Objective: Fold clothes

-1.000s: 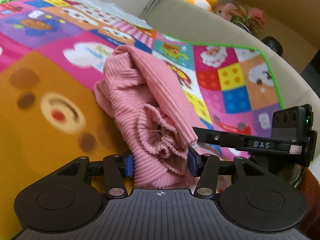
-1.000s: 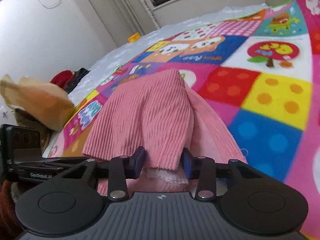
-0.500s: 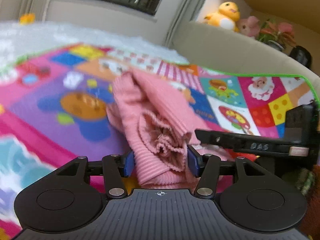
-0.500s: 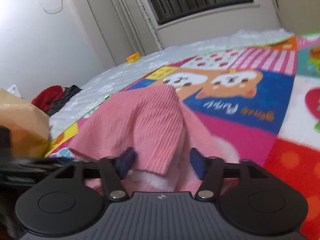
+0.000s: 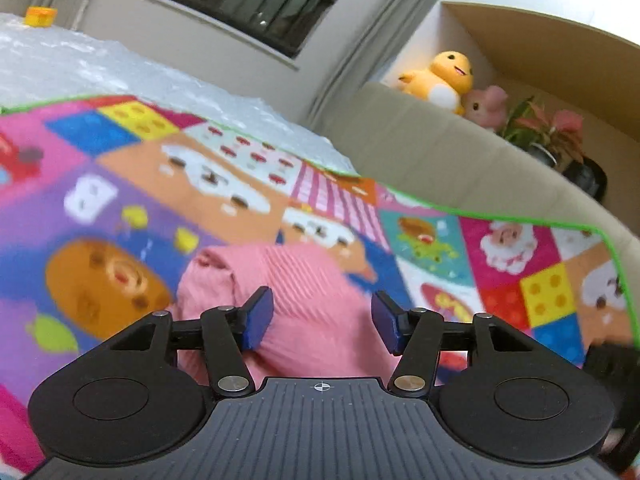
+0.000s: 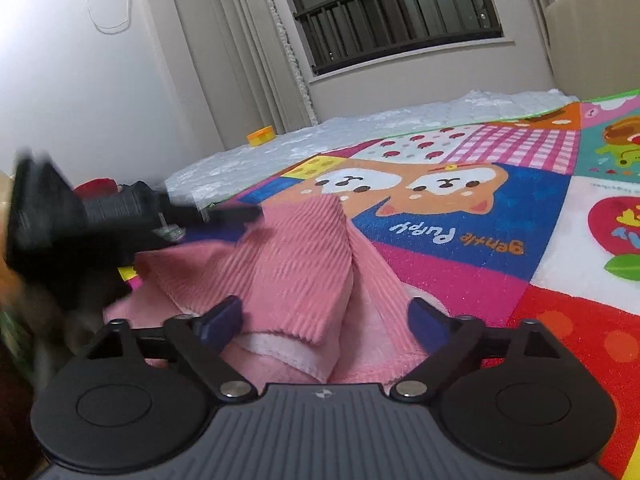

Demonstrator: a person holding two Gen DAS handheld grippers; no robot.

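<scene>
Left wrist view: left tongs (image 5: pixel 322 316) gape over pink garment (image 5: pixel 308 300) lying just ahead on play mat (image 5: pixel 500 240); right tongs (image 6: pixel 324 322) likewise apart, equally near, garment running away from both.

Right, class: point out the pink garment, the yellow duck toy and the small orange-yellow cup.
pink garment (image 6: pixel 296 272), right wrist view, on its ribbed top fold.
yellow duck toy (image 5: pixel 444 80), left wrist view, on its body.
orange-yellow cup (image 6: pixel 261 136), right wrist view, on its side.

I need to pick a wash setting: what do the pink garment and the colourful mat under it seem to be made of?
The pink garment looks like ribbed, corduroy-like knit: parallel raised cords, matte, with a paler smooth lining at its hem. The mat looks like printed short-pile fleece or plush, soft and matte; exact fibre cannot be told.
</scene>
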